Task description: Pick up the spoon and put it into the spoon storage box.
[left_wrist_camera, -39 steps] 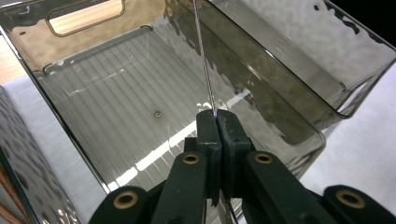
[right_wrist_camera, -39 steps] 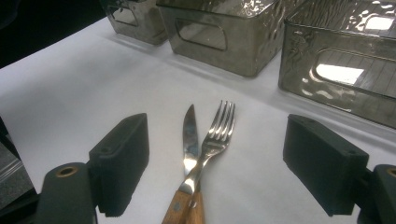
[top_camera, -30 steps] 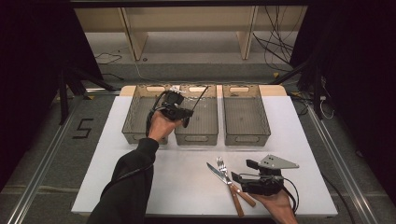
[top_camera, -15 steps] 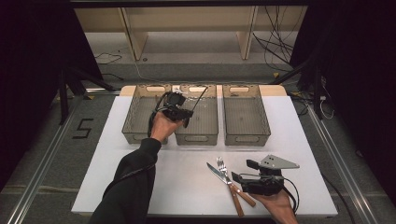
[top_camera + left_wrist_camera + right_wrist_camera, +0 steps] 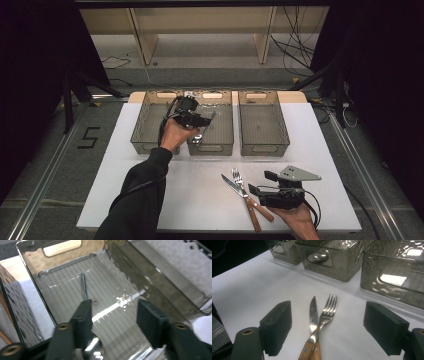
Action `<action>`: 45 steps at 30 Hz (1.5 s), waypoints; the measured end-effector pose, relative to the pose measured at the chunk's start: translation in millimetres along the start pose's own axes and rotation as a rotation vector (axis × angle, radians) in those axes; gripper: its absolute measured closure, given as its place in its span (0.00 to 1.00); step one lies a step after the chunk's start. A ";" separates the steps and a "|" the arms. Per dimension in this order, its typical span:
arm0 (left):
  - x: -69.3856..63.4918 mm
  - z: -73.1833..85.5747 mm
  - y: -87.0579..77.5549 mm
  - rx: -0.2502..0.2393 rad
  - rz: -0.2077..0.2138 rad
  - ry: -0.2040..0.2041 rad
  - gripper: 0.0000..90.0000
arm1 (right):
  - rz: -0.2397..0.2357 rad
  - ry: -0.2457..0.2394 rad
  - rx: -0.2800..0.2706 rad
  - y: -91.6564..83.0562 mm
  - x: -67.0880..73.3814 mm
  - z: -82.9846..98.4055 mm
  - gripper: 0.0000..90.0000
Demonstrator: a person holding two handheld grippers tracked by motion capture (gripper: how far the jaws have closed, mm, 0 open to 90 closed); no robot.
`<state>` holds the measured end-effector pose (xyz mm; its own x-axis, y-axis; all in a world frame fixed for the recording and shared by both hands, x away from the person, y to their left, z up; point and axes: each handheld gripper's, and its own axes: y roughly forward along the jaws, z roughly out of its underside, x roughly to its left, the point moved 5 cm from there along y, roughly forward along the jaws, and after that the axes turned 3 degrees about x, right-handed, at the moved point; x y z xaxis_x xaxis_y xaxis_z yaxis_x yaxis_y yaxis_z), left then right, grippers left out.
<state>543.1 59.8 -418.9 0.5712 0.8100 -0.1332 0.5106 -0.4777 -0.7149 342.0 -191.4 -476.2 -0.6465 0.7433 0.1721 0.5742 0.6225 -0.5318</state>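
My left gripper (image 5: 202, 120) hangs over the middle clear bin (image 5: 223, 146). Its jaws have just been opening and now stand apart, pressing on nothing. In the left gripper view, a metal spoon (image 5: 84, 287) lies on the floor of the bin (image 5: 162, 277) beneath my left gripper (image 5: 115, 315), its bowl partly behind one jaw. My right gripper (image 5: 260, 183) rests low at the table's front right, open. A wooden-handled knife (image 5: 234, 186) and fork (image 5: 239, 179) lie crossed just ahead of it. In the right gripper view, the knife (image 5: 313, 312) and fork (image 5: 329, 307) lie between the jaws of my right gripper (image 5: 328, 323), untouched.
Three clear bins stand in a row at the back of the white table (image 5: 190, 195): a left bin (image 5: 148, 125), the middle one and a right bin (image 5: 262, 145). Cables trail from both grippers. The person's dark sleeve (image 5: 140, 195) crosses the table's front left.
The left gripper's jaws stand wider apart than before, still over the middle bin. The right hand, knife and fork have not moved.
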 end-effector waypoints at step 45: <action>-14.2 118.4 -79.8 -0.231 0.138 0.025 0.19 | 0.034 -0.035 0.153 17.5 32.1 16.4 0.36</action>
<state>418.2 126.7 -441.2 0.6599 0.7245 -0.1990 0.5586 -0.6502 -0.5150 323.1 -160.7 -493.6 -0.6468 0.7525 0.1238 0.5146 0.5505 -0.6573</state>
